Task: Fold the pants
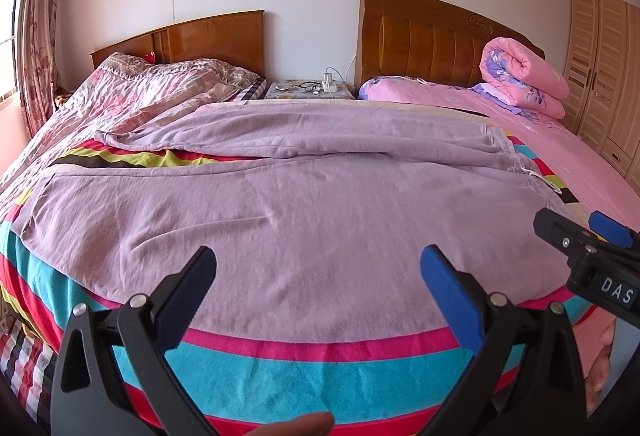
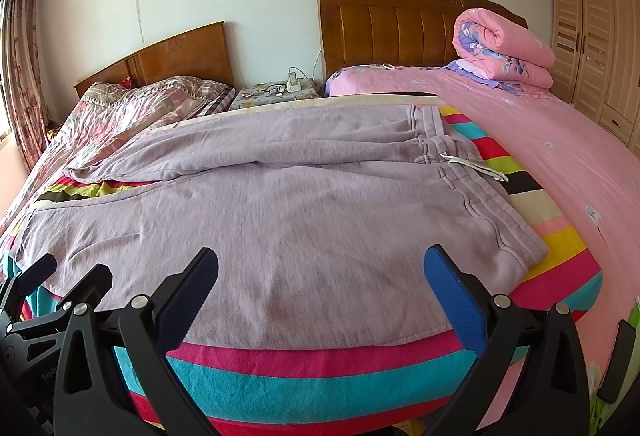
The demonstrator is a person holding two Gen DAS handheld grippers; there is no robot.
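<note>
Lilac sweatpants [image 1: 288,204] lie spread flat on a striped towel [image 1: 312,368] on the bed, waistband [image 2: 472,176] with a white drawstring [image 2: 476,165] to the right, legs running left. The far leg is rumpled. They also show in the right wrist view [image 2: 280,220]. My left gripper [image 1: 318,266] is open and empty, just above the near edge of the pants. My right gripper [image 2: 320,266] is open and empty over the near edge, closer to the waistband. It also shows at the right of the left wrist view [image 1: 576,230]. The left gripper shows at the lower left of the right wrist view [image 2: 68,272].
A rolled pink quilt [image 2: 504,48] lies at the head of the pink bed [image 2: 560,140] on the right. A floral quilt [image 1: 132,92] covers the left bed. A nightstand [image 1: 308,90] with glasses and a charger stands between the headboards. A wardrobe [image 2: 592,36] stands far right.
</note>
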